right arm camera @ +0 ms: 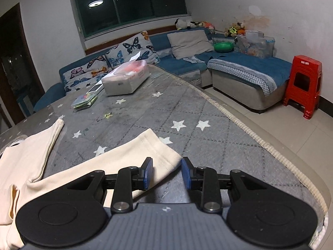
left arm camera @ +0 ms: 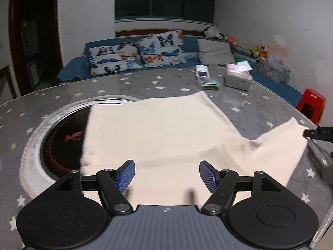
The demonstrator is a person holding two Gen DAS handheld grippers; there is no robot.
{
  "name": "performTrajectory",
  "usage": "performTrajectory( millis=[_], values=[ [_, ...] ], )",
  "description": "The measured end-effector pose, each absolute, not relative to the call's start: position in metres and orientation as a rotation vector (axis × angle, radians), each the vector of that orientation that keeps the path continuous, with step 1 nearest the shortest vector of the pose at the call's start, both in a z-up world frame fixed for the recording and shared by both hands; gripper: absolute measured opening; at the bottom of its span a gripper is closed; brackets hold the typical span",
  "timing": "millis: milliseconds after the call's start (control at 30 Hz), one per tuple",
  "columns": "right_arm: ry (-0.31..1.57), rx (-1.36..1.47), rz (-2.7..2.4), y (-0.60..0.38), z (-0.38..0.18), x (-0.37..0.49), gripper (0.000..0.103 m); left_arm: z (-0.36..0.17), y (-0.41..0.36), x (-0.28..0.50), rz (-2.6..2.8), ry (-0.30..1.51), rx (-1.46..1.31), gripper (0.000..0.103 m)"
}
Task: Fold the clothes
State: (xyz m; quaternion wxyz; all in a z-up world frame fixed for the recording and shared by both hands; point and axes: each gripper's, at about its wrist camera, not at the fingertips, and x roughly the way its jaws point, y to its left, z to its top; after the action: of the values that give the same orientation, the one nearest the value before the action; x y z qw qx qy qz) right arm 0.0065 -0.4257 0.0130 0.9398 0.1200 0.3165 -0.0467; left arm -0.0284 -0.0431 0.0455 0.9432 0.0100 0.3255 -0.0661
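Left wrist view only: a round black cooktop set into the table, partly covered by the cream garment; at the far right edge, a dark fingertip of the other tool touches the sleeve end.
Right wrist view only: tiled floor, a red stool, the table's fringed edge.
Garment: lies flat on the grey star-patterned tablecloth, body to the left, one sleeve stretched out rightward.
Left gripper: jaws spread wide, holding nothing, hovering over the garment's near edge.
Right gripper: jaws apart, holding nothing; the sleeve cuff sits between them, nearer the left pad.
Sleeve axis: runs from the body towards the table's right edge, cuff pointing right.
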Motion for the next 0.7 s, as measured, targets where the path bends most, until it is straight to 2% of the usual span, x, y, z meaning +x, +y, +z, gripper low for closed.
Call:
performTrajectory(
  millis=[167,233,267,700],
  values=[
    [0.638,0.25,-0.103,-0.424,0.011,0.008,0.031,0.04,-0.066,-0.024,-0.199,0.674,0.049,0.071],
    [0.637,0.246,-0.093,-0.423,0.011,0.009,0.02,0.038,-0.072,-0.023,-0.211,0.678,0.057,0.072],
    [0.638,0.25,-0.087,-0.423,0.011,0.009,0.01,0.037,-0.073,-0.023,-0.214,0.68,0.058,0.072],
    [0.535,0.246,0.165,-0.377,0.063,-0.01,0.008,0.05,-0.063,-0.025,-0.303,0.691,-0.077,0.071]
  ],
)
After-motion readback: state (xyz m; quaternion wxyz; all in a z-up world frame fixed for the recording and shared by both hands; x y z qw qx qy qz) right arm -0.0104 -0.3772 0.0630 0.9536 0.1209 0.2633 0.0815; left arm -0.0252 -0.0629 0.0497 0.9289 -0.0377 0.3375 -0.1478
